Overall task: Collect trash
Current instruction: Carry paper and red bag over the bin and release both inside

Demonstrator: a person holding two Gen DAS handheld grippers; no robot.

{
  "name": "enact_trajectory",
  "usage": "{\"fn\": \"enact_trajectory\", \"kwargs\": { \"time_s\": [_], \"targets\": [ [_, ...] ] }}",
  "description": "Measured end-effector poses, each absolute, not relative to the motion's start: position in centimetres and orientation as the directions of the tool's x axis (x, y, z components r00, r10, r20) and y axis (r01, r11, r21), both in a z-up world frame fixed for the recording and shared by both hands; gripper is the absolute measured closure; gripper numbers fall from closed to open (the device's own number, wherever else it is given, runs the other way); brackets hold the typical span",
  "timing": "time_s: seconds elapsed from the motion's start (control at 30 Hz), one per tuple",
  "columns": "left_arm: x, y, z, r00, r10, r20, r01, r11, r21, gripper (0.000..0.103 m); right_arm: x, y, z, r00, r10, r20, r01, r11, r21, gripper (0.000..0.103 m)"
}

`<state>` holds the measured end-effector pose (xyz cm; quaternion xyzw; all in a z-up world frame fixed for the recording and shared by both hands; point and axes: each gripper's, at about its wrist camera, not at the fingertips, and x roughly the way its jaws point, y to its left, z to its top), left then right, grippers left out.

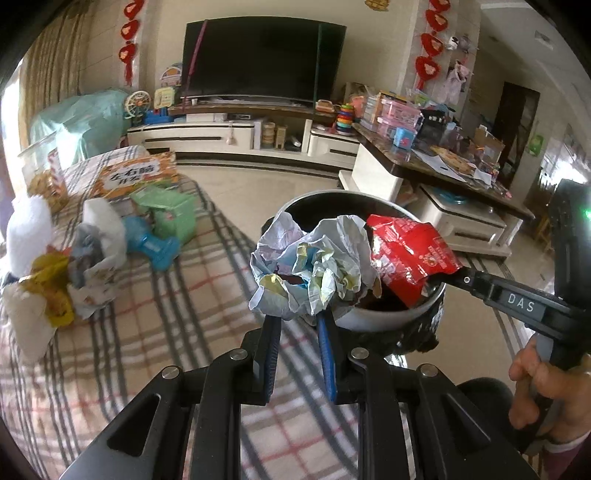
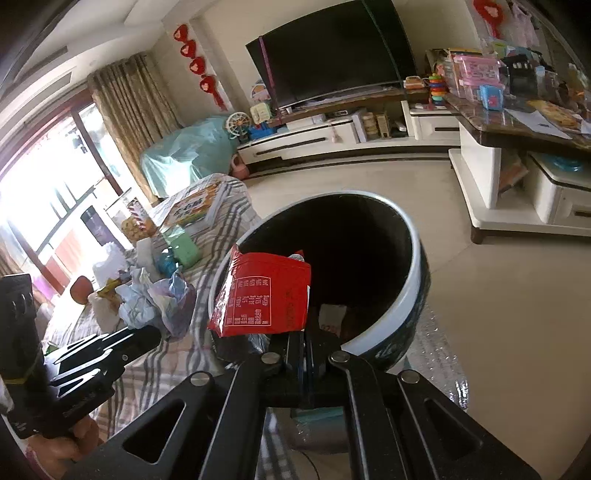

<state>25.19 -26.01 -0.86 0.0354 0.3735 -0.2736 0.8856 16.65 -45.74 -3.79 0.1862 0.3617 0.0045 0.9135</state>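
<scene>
Both grippers are up at the bin at once! The left gripper (image 1: 301, 317) has its 2 blue-padded fingers (image 1: 274, 343) pinched on a crumpled ball of pale printed paper (image 1: 310, 266), held right at the near rim of the round white-rimmed trash bin with the dark inside (image 1: 388, 317). The right gripper (image 2: 301, 341) has its fingers clamped tight on the bottom edge of a flat red foil snack packet (image 2: 264, 295), which stands upright over the bin's mouth (image 2: 417, 258); a scrap of white paper (image 2: 330, 317) lies down inside.

The bin stands just beside a surface covered in a plaid cloth of grey, white and red stripes (image 1: 166, 295). More clutter lies on that cloth: a yellow wrapper (image 1: 51, 284), a blue plastic toy (image 1: 147, 243), a green box (image 1: 173, 218), an orange printed box (image 1: 136, 177).

Across the pale tiled floor (image 2: 480, 295), a big dark television (image 1: 262, 62) sits on a long white cabinet (image 1: 207, 136), red heart ornaments (image 1: 129, 29) hang on the wall, and brown curtains (image 2: 129, 107) frame a bright window.
</scene>
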Motion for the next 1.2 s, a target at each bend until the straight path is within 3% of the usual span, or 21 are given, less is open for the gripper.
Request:
{"fn": "enact_trajectory", "kwargs": {
  "time_s": [0.8, 1.03, 1.1, 1.13, 1.2],
  "targets": [
    [29.3, -31.5, -1.3, 0.543, -0.443, -0.714, 0.546, 0.832, -0.102, 0.083, 19.9, -48.1, -4.0, 0.702, 0.110, -0.703, 0.140, 0.947, 0.289, 0.098],
    [29.6, -31.6, -1.5, 0.538, -0.441, -0.719, 0.545, 0.832, -0.103, 0.069, 19.9, -47.8, -3.6, 0.702, 0.075, -0.708, 0.152, 0.956, 0.252, 0.096],
    [29.3, -31.4, -1.5, 0.538, -0.438, -0.720, 0.539, 0.836, -0.105, 0.060, 19.6, -47.7, -3.4, 0.705, 0.058, -0.707, 0.160, 0.958, 0.238, 0.093],
    [29.2, -31.0, -1.5, 0.543, -0.436, -0.717, 0.531, 0.840, -0.109, 0.053, 19.5, -47.7, -3.3, 0.707, 0.051, -0.705, 0.164, 0.958, 0.234, 0.088],
    [29.0, -30.5, -1.4, 0.546, -0.438, -0.714, 0.523, 0.844, -0.118, 0.050, 19.2, -47.6, -3.0, 0.717, 0.051, -0.695, 0.159, 0.959, 0.234, 0.072]
  ]
}}
